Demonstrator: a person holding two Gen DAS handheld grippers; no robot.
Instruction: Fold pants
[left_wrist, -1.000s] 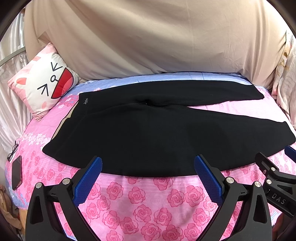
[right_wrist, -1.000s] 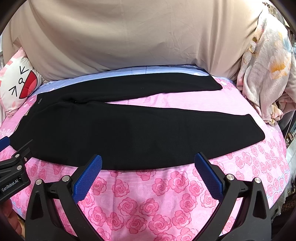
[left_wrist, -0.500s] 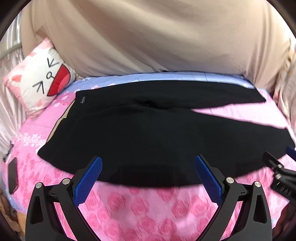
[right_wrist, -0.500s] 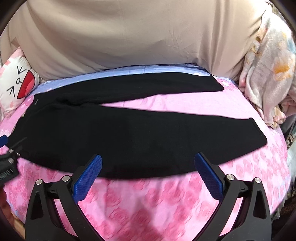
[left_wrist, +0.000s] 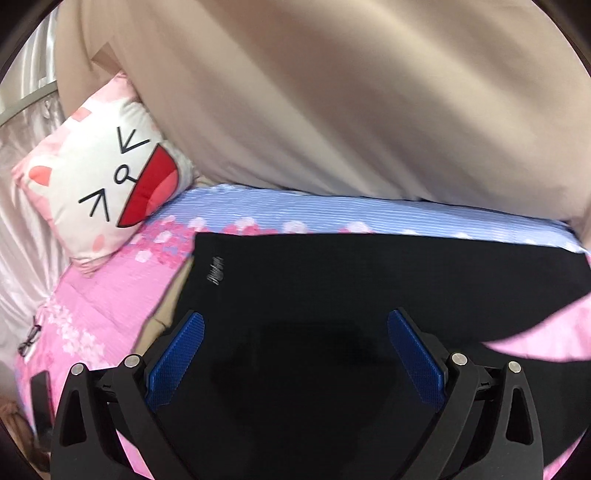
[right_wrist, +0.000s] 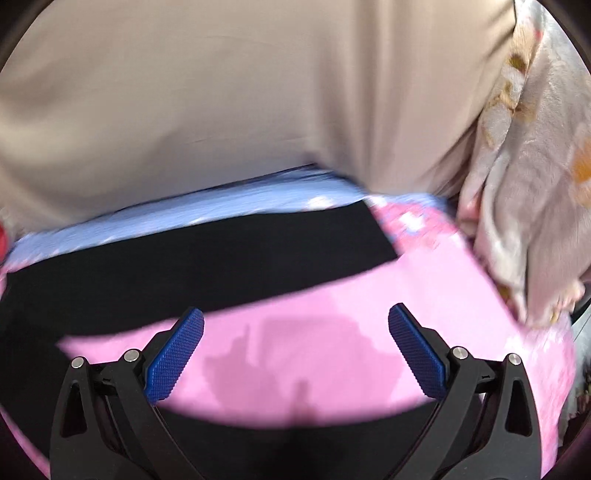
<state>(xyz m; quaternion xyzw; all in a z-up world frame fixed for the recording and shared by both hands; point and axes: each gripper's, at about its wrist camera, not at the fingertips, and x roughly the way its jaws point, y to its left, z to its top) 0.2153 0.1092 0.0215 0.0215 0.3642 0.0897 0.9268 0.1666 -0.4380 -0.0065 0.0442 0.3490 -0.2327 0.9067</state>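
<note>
Black pants (left_wrist: 332, 295) lie flat on the pink floral bed, waistband at the left with a small grey logo (left_wrist: 216, 275), legs running to the right. My left gripper (left_wrist: 295, 328) is open, hovering over the waist and hip area. In the right wrist view the far leg (right_wrist: 203, 254) lies across the bed and the near leg (right_wrist: 295, 443) shows at the bottom edge. My right gripper (right_wrist: 295, 325) is open, above the pink sheet between the two legs. Both views are blurred by motion.
A white and pink cartoon-face pillow (left_wrist: 107, 184) leans at the back left. A beige sheet (left_wrist: 351, 110) hangs behind the bed. A floral blanket (right_wrist: 528, 184) is bunched at the right. A dark phone (left_wrist: 38, 398) lies at the left bed edge.
Both grippers have moved forward and down over the bed, from in front of the near edge of the pants to above them. Both stay open.
</note>
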